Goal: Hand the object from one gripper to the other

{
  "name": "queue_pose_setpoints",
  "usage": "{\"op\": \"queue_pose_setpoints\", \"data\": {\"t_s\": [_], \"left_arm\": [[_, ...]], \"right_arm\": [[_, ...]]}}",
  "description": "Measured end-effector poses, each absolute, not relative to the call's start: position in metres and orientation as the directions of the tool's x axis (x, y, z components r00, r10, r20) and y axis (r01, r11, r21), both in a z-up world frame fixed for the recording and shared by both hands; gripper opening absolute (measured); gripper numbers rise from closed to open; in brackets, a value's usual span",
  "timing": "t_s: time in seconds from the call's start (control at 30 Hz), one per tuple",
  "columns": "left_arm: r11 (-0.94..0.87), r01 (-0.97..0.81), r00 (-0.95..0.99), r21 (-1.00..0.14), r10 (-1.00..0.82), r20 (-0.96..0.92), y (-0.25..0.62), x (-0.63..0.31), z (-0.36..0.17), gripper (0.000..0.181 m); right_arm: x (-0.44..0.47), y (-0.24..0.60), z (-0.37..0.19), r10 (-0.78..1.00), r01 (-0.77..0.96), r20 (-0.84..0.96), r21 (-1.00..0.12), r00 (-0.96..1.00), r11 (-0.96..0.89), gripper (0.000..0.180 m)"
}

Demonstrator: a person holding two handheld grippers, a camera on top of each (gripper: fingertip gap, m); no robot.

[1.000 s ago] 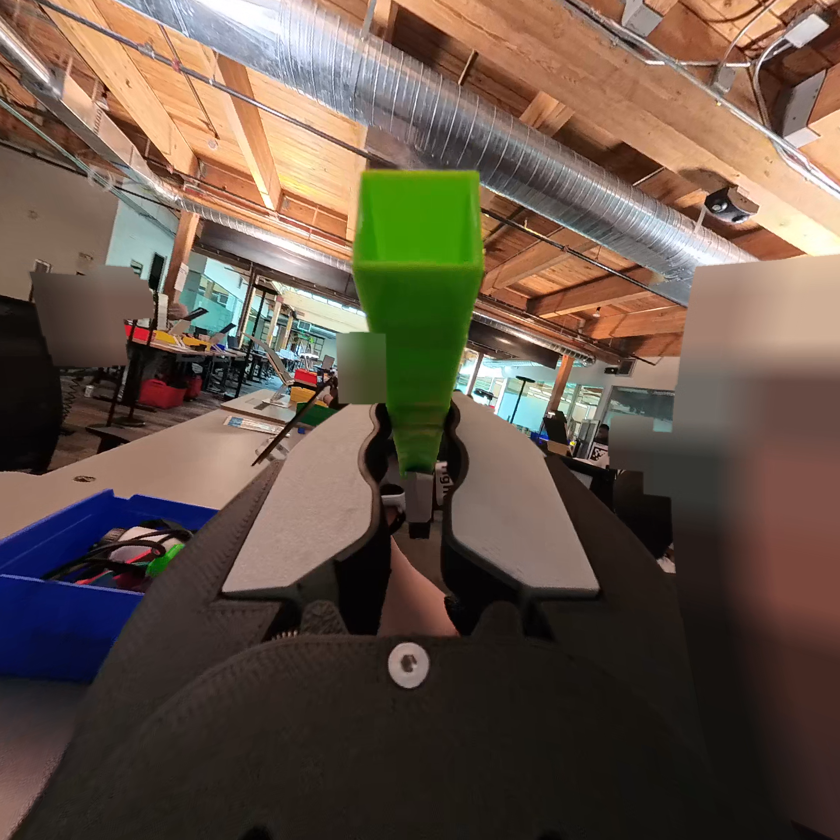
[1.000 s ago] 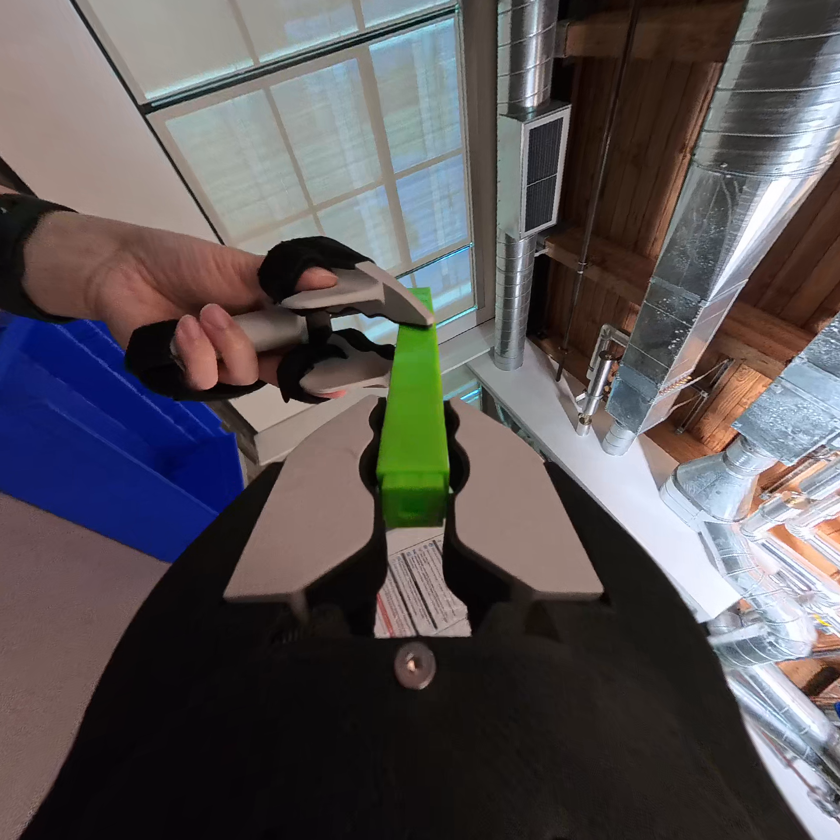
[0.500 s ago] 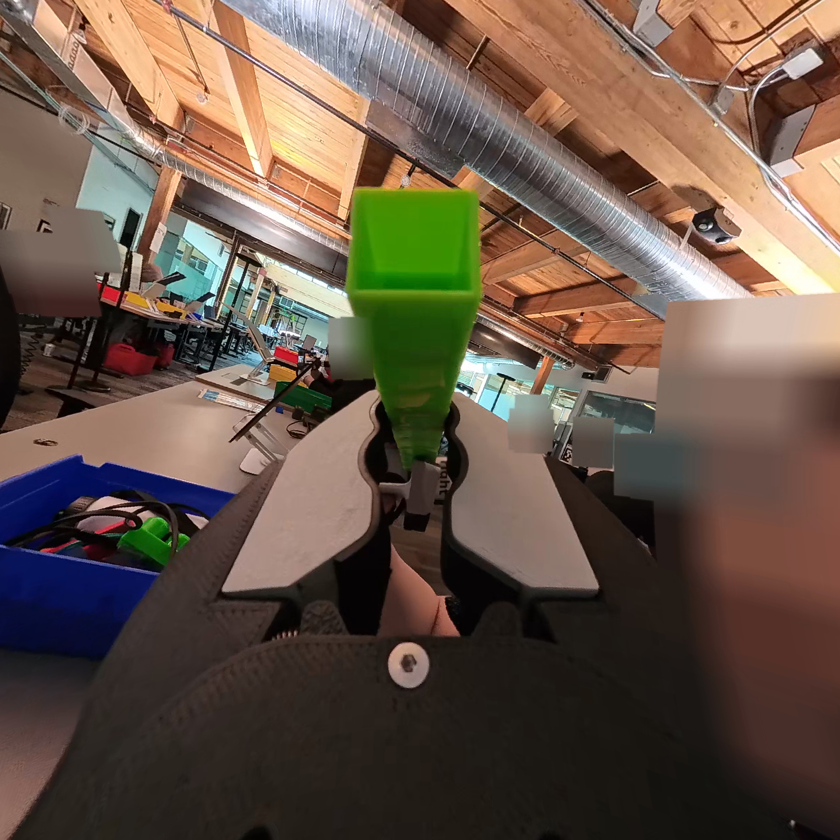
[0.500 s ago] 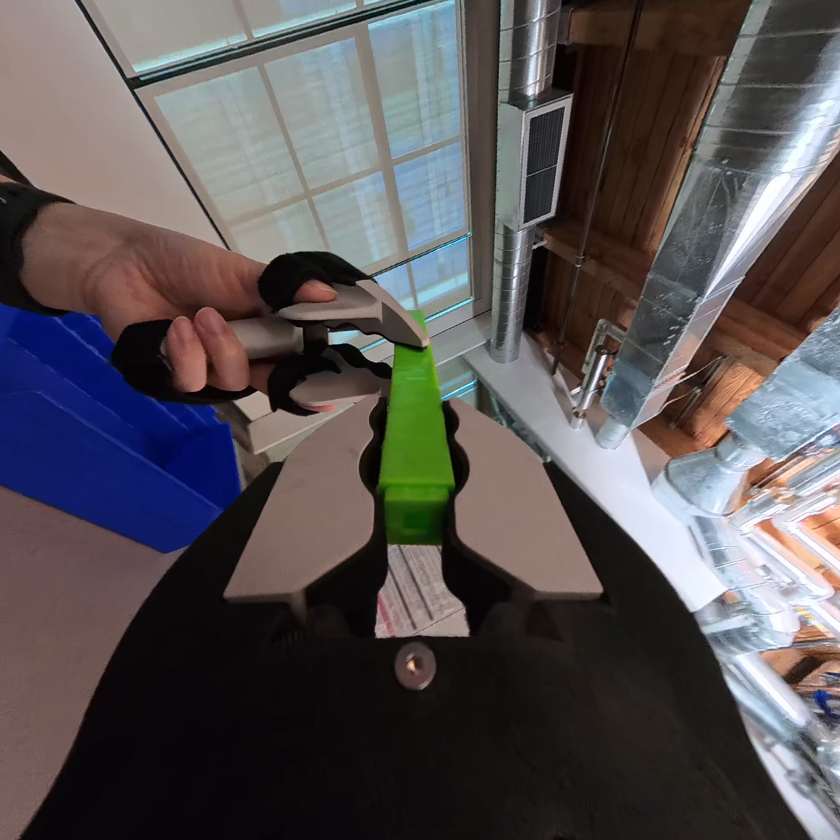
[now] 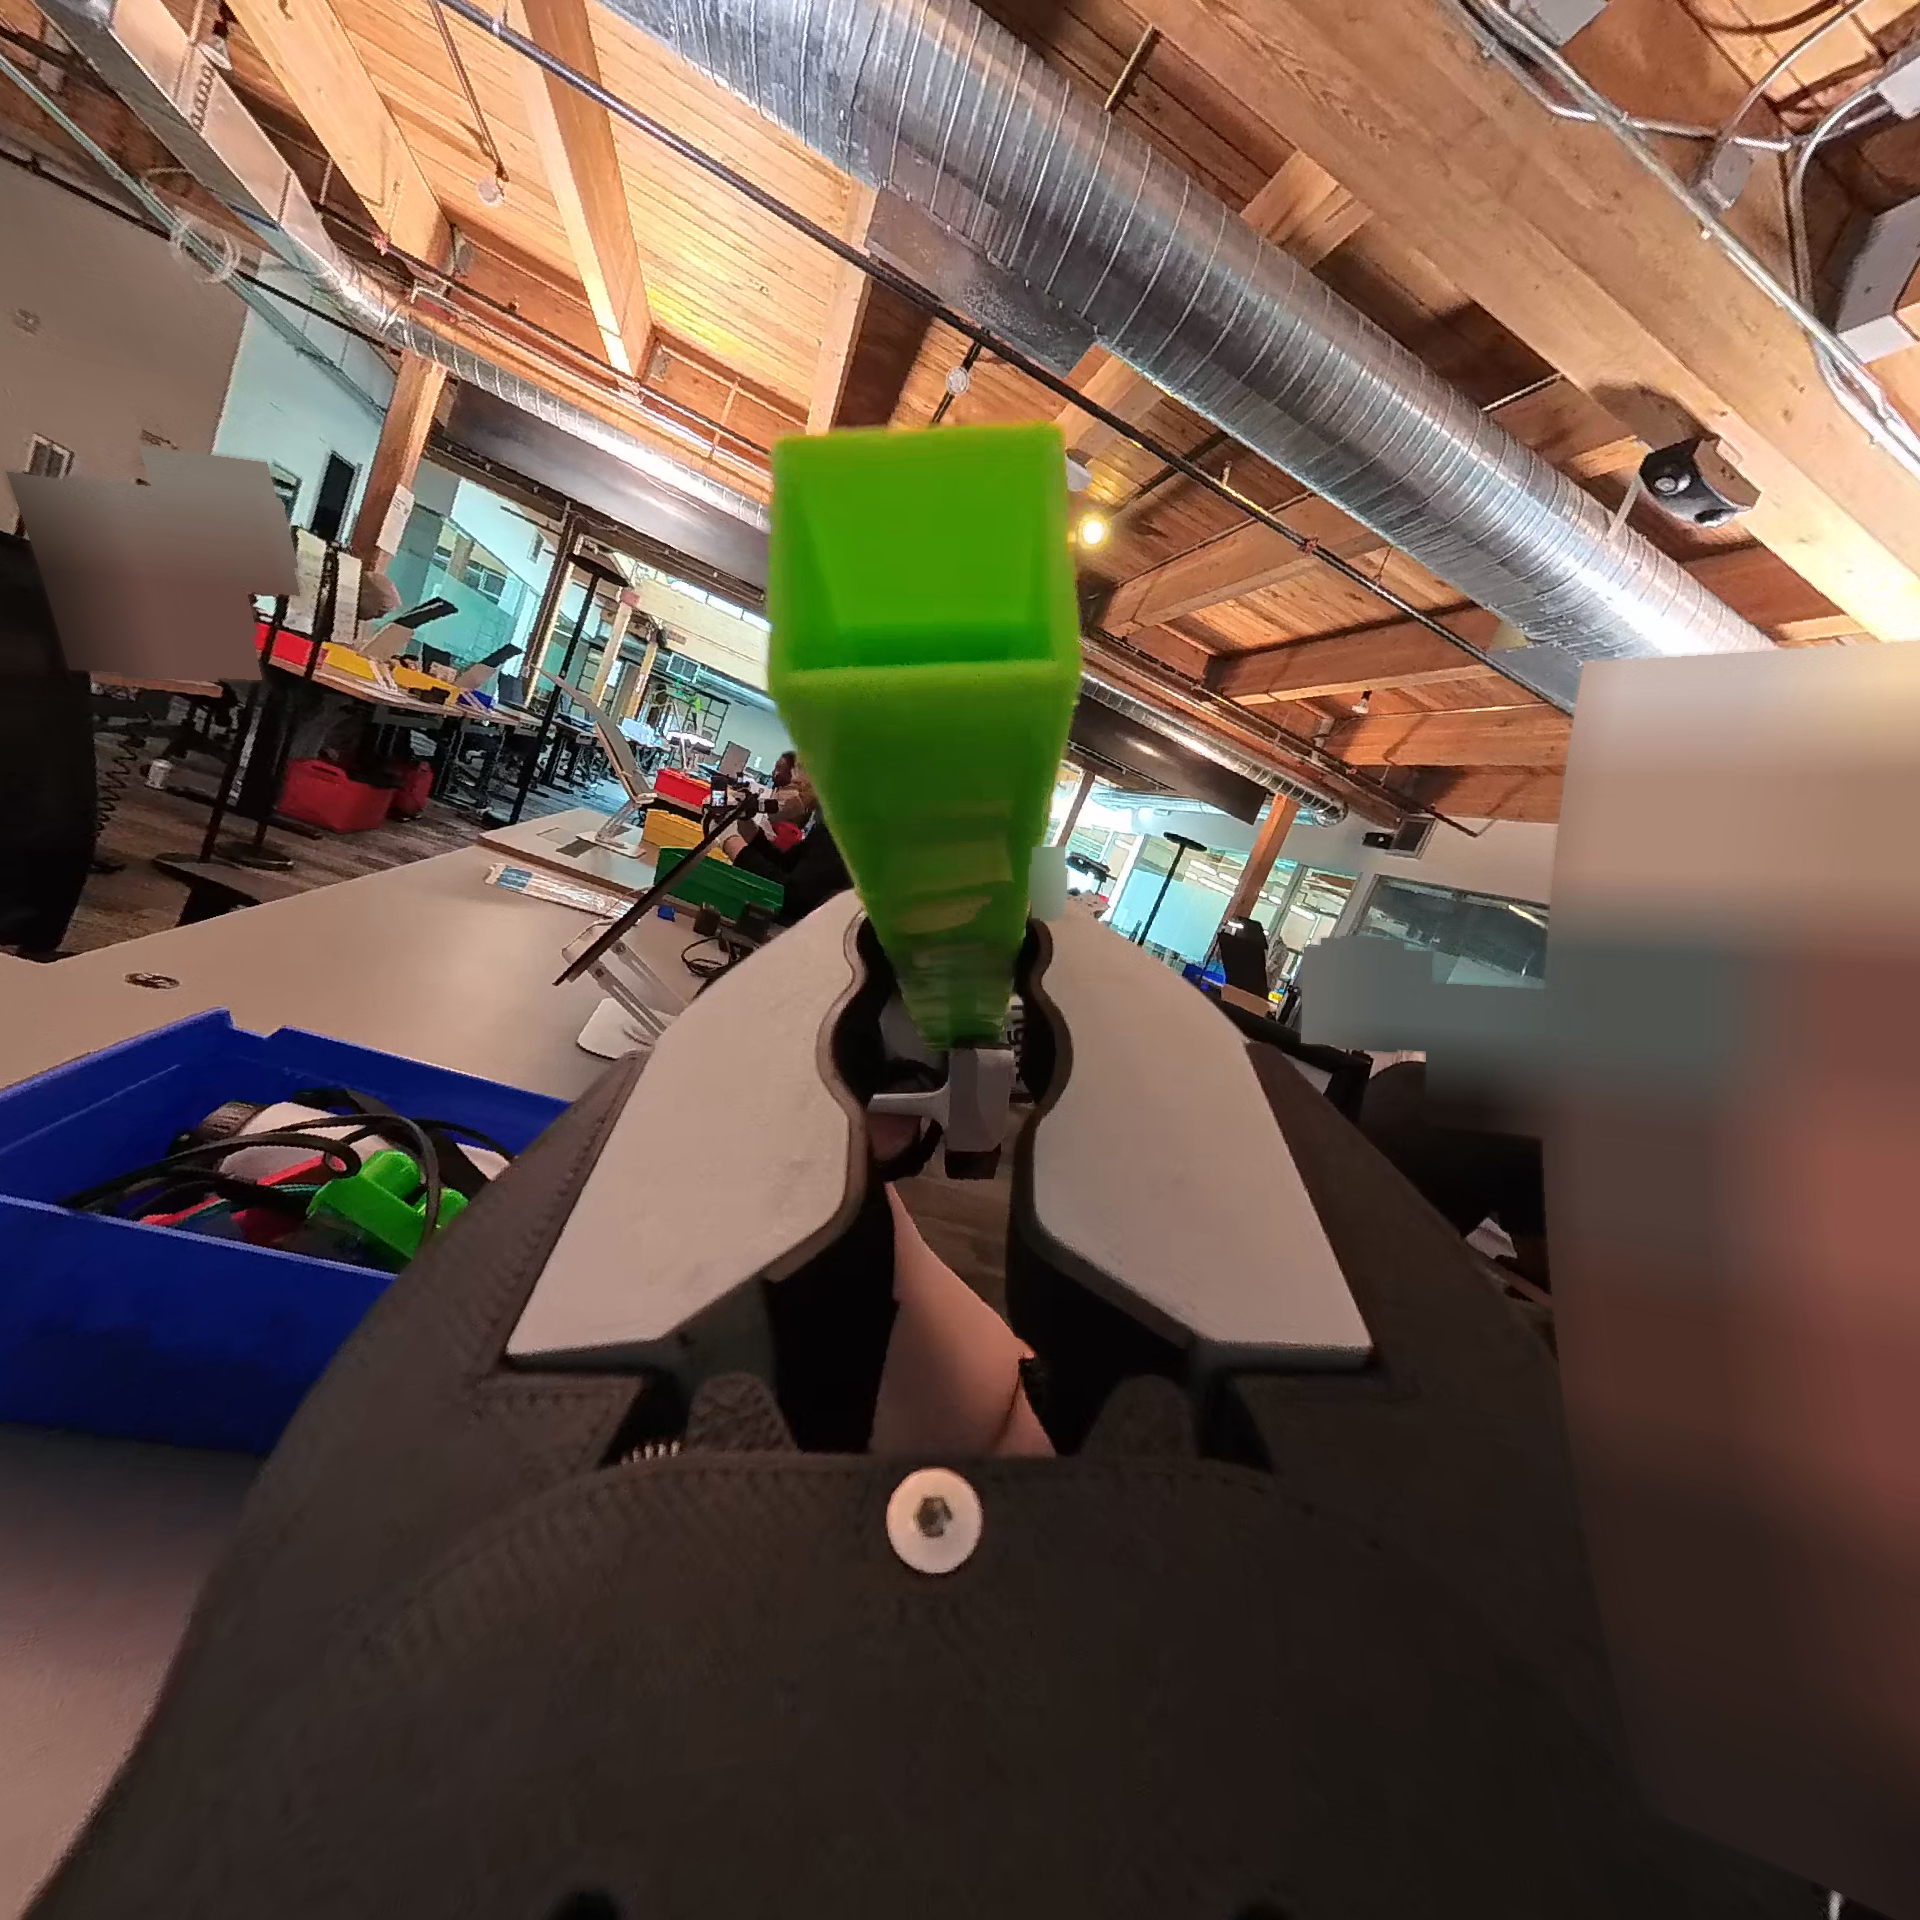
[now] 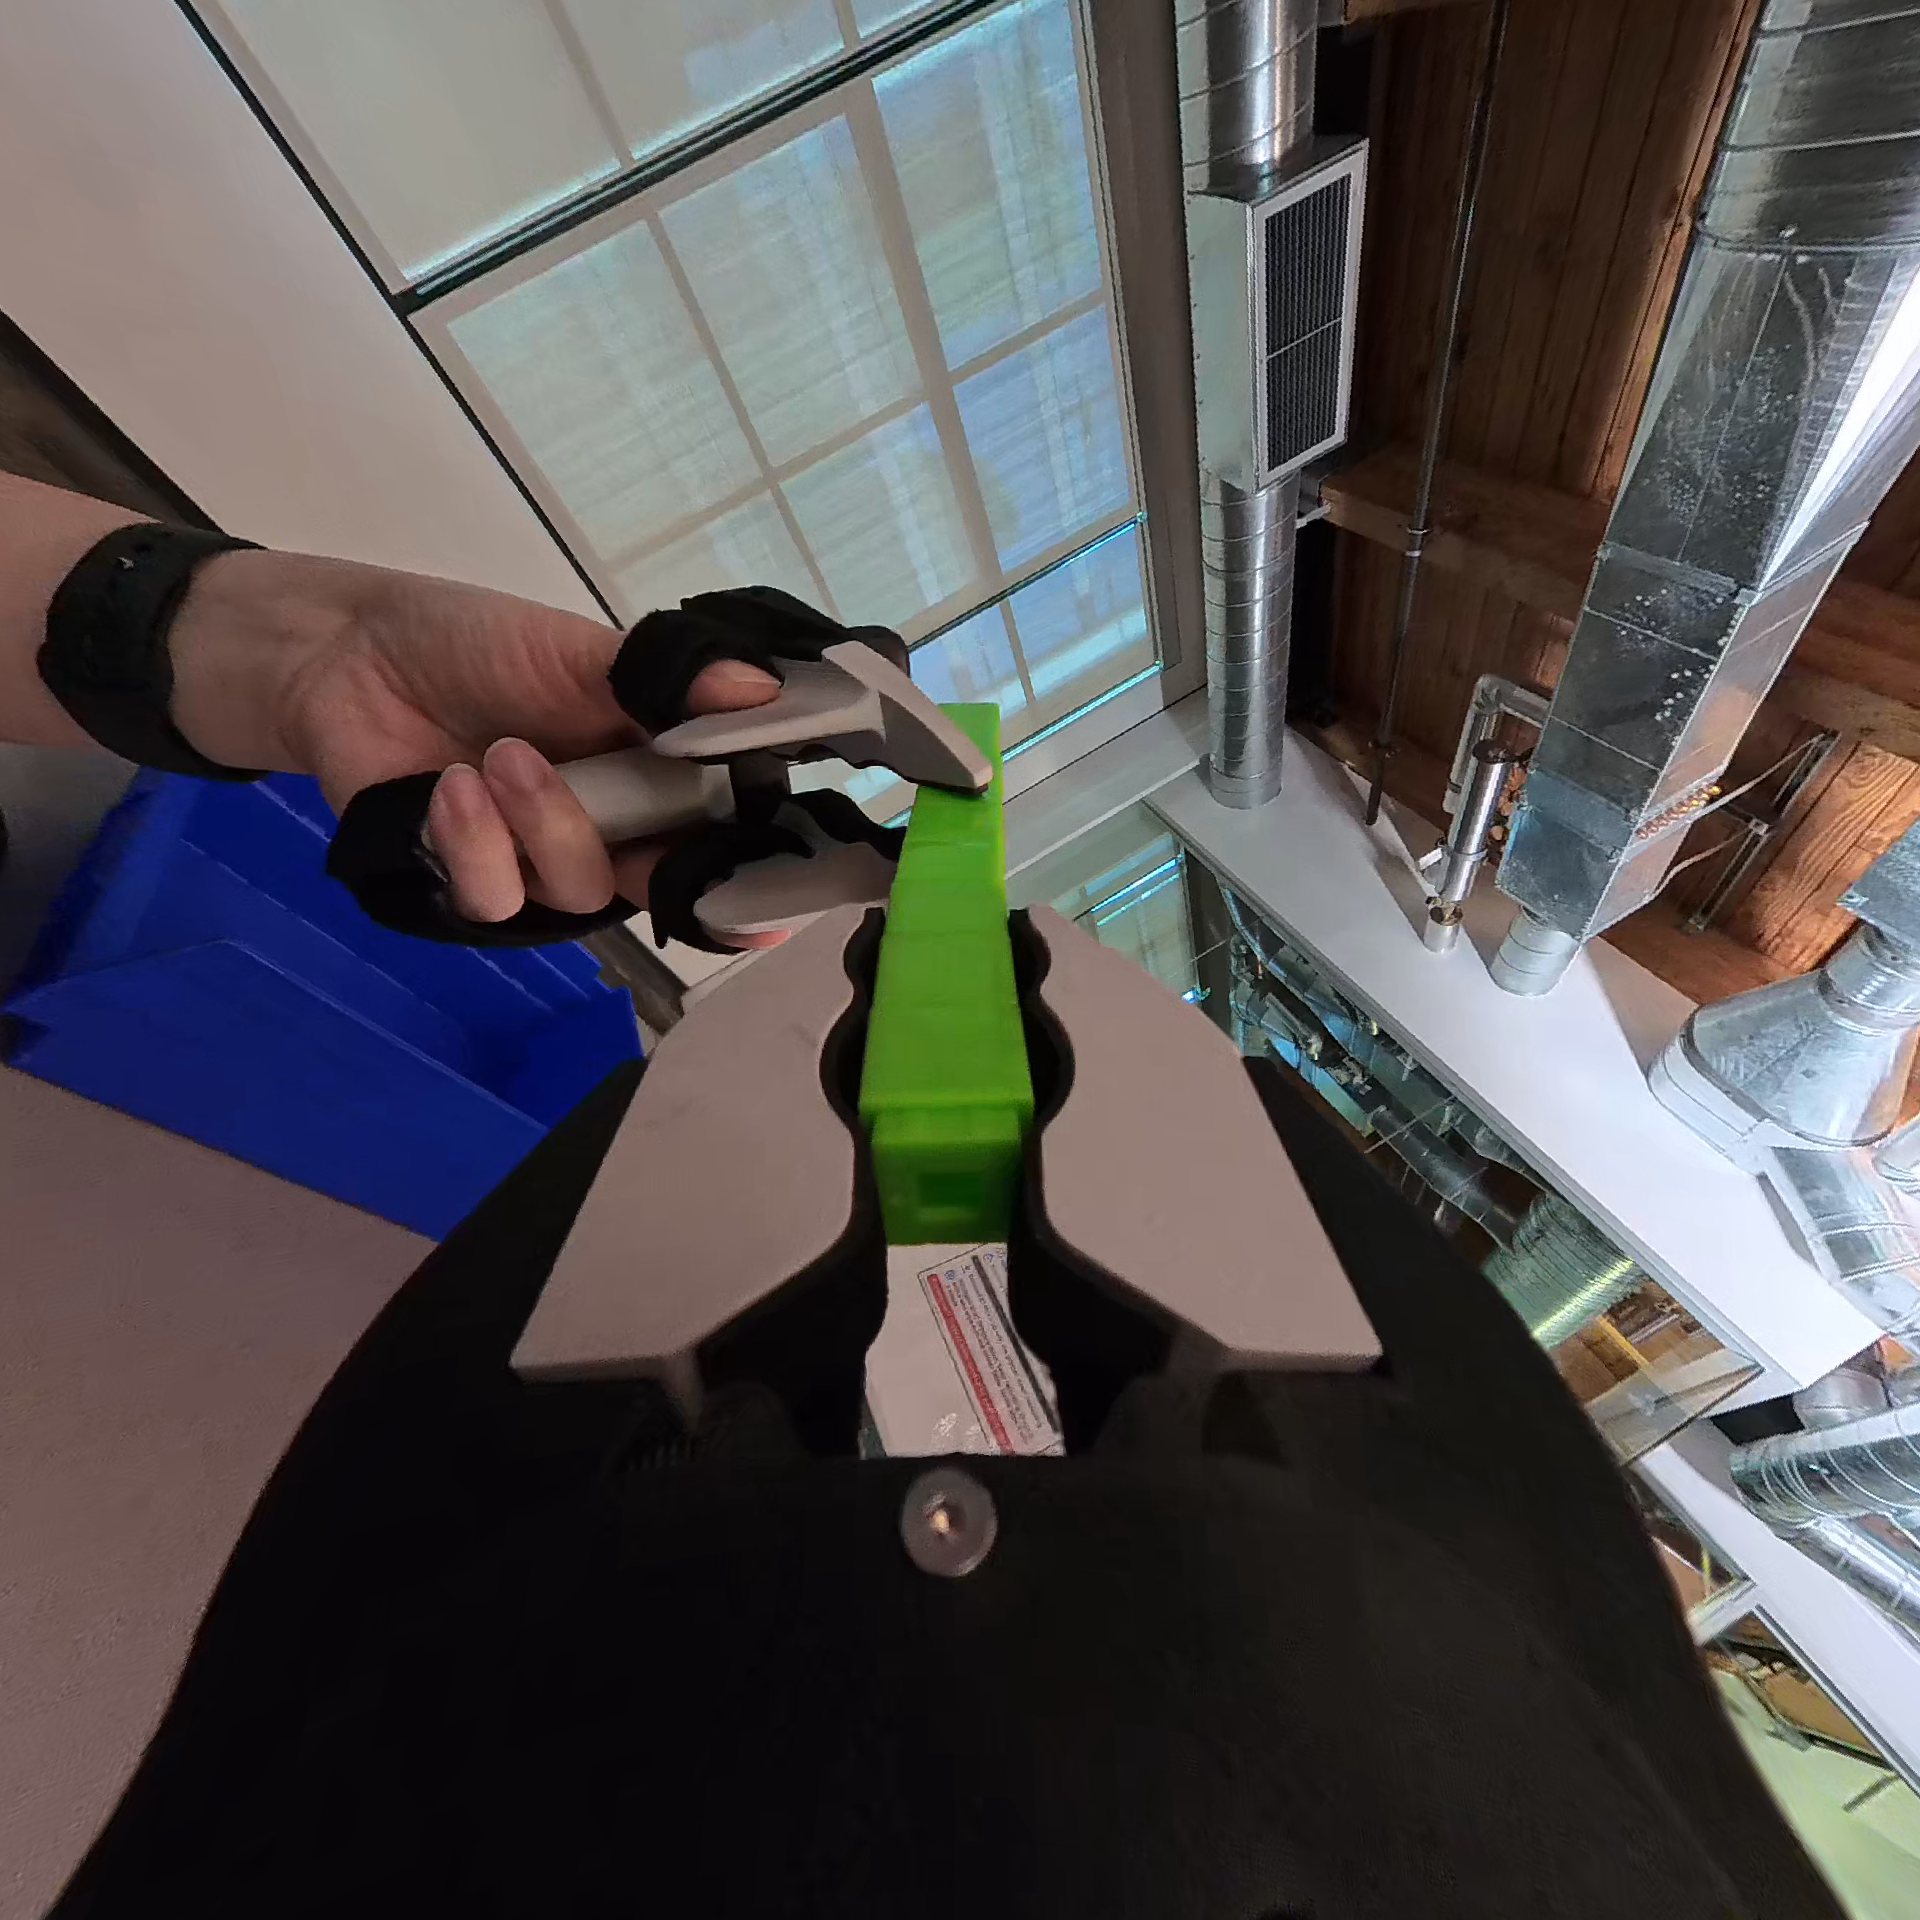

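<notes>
Your bin [image 5: 156, 1340] runs off the left edge in the left wrist view, its contents a tangle too small to sort. The block's [image 5: 925, 748] lower end sits hidden btwn your fingers [image 5: 717, 1164]. In the right wrist view the far gripper's [image 6: 914, 831] lower finger is partly behind the block [image 6: 951, 997], so contact there can't be told. Your forearm is cut off at left.

A blue bin [image 5: 156, 1340] of cables and parts sits on a grey table [image 5: 343, 966] beneath silver ducting [image 5: 1195, 301].
</notes>
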State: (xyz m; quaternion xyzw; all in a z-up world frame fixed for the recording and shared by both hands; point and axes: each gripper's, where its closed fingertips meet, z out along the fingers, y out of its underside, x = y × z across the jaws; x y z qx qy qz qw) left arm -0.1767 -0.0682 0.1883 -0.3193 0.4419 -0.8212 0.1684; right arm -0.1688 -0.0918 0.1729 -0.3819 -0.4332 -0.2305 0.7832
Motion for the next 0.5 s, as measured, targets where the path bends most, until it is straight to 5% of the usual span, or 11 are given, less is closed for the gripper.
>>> {"op": "queue_pose_setpoints", "data": {"t_s": [0.5], "left_arm": [[-0.533, 0.014, -0.737, -0.846, -0.578, 0.352, -0.0661, -0.1843, 0.1953, 0.022]], "right_arm": [[-0.1763, -0.0883, 0.1785, -0.154, 0.726, 0.839, -0.343, 0.522, 0.596, 0.024]]}}
